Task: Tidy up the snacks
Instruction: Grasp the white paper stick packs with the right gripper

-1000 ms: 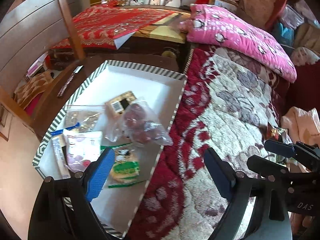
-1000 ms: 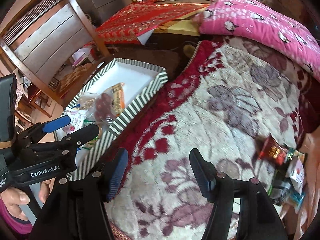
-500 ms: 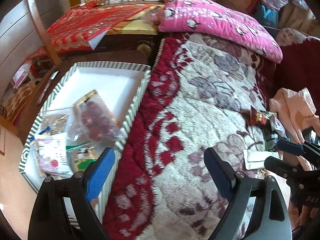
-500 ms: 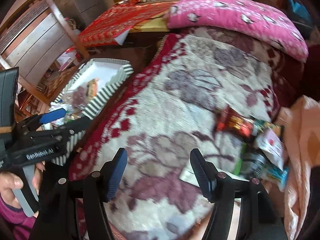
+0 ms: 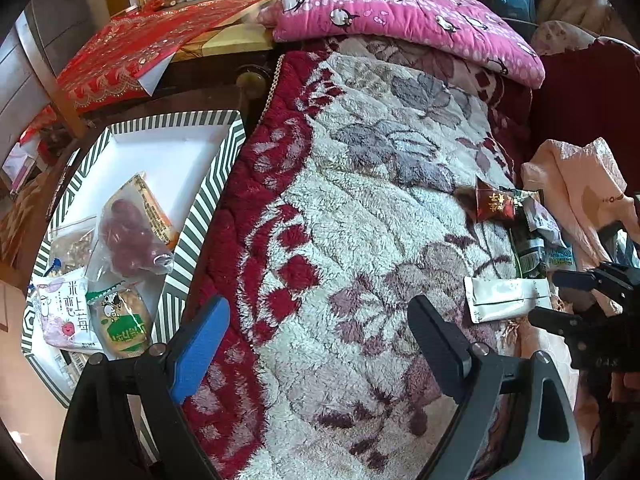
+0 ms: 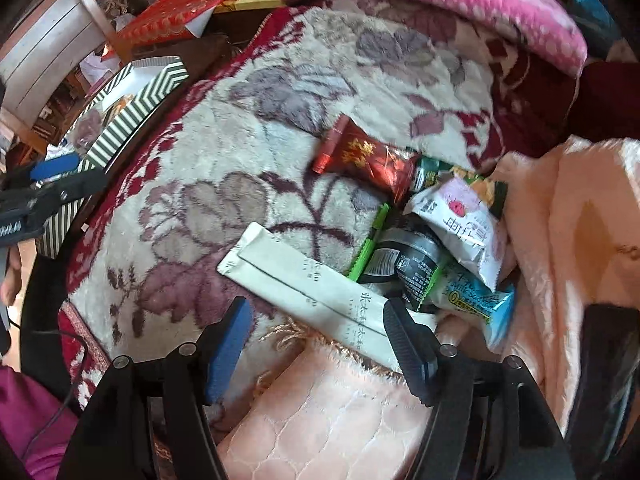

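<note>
Right gripper arrived, opening over white packet

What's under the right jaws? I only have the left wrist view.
Observer: The long white packet lies slantwise between the right gripper's jaws. They are opening and nothing is gripped.
Operator: What's in the pile beyond it?
Observer: A strawberry-print packet lies on top of a black packet, with a light blue packet partly tucked under it.
Operator: Where does my left gripper sit from there?
Observer: The left gripper shows by the near corner of the striped box, jaws open and empty.
</note>
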A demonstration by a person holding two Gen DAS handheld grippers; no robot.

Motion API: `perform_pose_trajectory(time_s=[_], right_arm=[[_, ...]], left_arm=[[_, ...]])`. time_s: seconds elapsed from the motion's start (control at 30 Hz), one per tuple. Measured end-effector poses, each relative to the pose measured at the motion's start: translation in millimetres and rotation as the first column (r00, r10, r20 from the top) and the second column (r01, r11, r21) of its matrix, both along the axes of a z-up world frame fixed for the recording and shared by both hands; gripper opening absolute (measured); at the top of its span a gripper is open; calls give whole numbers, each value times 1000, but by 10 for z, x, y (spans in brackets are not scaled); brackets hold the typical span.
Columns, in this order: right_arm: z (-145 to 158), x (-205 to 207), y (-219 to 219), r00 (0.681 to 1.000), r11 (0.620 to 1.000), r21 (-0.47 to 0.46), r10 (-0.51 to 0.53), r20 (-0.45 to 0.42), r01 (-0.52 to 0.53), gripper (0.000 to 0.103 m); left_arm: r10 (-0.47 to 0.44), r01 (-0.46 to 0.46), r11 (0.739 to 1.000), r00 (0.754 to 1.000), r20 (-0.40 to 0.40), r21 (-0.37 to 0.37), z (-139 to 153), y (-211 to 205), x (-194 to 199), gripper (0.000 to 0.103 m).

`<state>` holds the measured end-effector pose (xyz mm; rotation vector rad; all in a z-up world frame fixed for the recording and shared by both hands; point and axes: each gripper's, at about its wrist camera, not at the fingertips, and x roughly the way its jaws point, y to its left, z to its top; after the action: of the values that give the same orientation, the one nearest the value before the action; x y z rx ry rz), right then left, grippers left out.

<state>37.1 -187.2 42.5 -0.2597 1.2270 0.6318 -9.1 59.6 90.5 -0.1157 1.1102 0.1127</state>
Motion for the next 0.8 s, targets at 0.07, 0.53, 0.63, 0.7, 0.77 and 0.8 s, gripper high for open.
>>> perform_pose_trajectory(time_s=[0.07,0.53,0.63,0.7,0.77,0.8], right_arm=[[-75,49,-8,1000,1000,-5,17,-17,-17,73],[-422,28,-29,961,999,40,27,-276,-16,81],[-314,-235,145,963,997,50,75,-258,-64,83],[-232,-388,267,955,988,144,98,-279,-60,84],[-187,-525,423,941,965,255,142,-308,-62,84],[-163,-563,486,942,959,274,151,-298,-67,84]], left_arm=[[2,-2,1000,1000,-3,4,-8,17,-6,90],[36,-37,999,999,-22,-38,-67,171,-35,90],[49,-50,997,998,-26,-50,-81,218,-30,90],[54,-55,997,998,-30,-58,-92,227,-32,90],[50,-52,997,998,-37,-60,-105,222,-39,90],[47,-49,997,998,-40,-56,-109,218,-47,90]])
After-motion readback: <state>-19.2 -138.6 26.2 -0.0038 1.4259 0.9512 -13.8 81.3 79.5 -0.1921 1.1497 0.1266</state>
